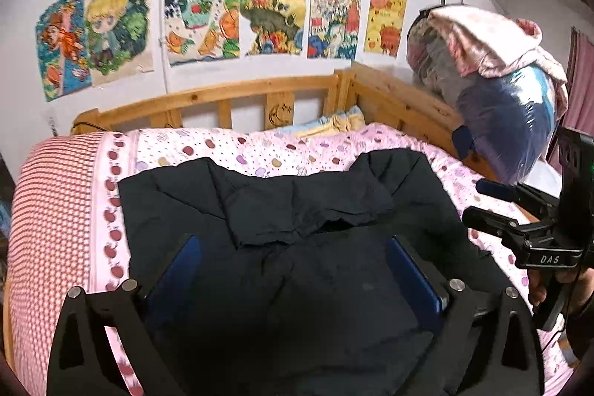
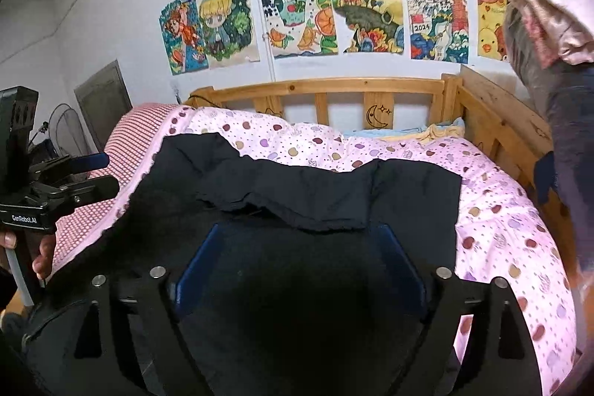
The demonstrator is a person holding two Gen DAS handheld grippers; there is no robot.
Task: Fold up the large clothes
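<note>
A large black garment (image 1: 297, 203) lies spread on the pink spotted quilt (image 1: 260, 154), with a sleeve or flap folded across its middle. My left gripper (image 1: 297, 247) hovers over the garment's near part, open, its blue pads (image 1: 189, 258) wide apart with only cloth beneath. In the right wrist view the same garment (image 2: 315, 195) fills the centre, and my right gripper (image 2: 300, 247) is open above it too, holding nothing. Each gripper shows in the other's view: the right one (image 1: 479, 201) at the right edge, the left one (image 2: 102, 172) at the left edge, each held by a hand.
A wooden bed rail (image 1: 260, 88) runs behind the quilt and along the right side (image 2: 493, 114). A red checked sheet (image 1: 48, 210) covers the left edge. A plastic-wrapped bundle (image 1: 501, 106) with a pink cloth on top stands at the right. Drawings (image 2: 315, 13) cover the wall.
</note>
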